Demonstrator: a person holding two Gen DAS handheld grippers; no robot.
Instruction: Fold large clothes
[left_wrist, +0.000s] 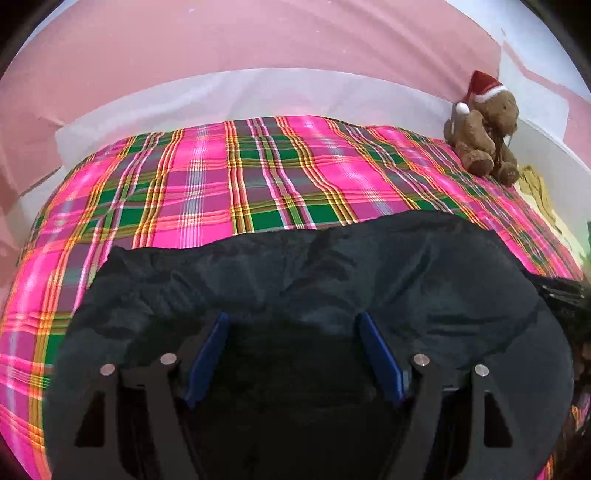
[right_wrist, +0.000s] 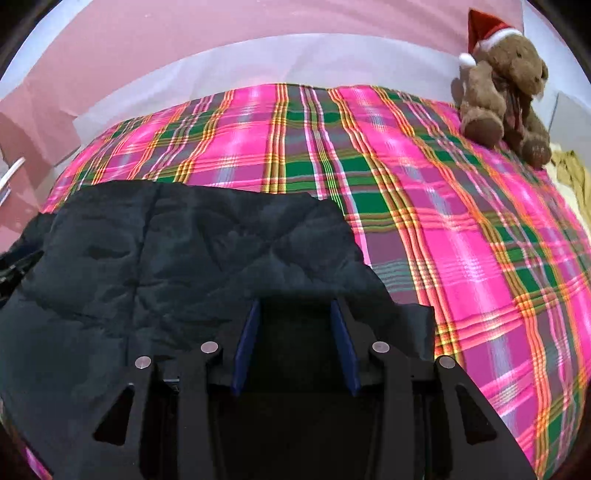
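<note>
A large black garment (left_wrist: 314, 273) lies in a wrinkled heap on the near part of a bed with a pink, green and yellow plaid cover (left_wrist: 258, 177). My left gripper (left_wrist: 293, 319) is open, its blue-padded fingers spread wide just over the garment's near side. In the right wrist view the same garment (right_wrist: 177, 251) fills the left and centre, on the plaid cover (right_wrist: 461, 240). My right gripper (right_wrist: 295, 306) is open over its right near edge. Neither holds cloth that I can see.
A brown teddy bear with a red Santa hat (left_wrist: 487, 129) sits at the bed's far right corner, also in the right wrist view (right_wrist: 506, 85). Yellowish cloth (left_wrist: 539, 188) lies beyond the bed's right edge. A white headboard (left_wrist: 258, 92) and pink wall stand behind.
</note>
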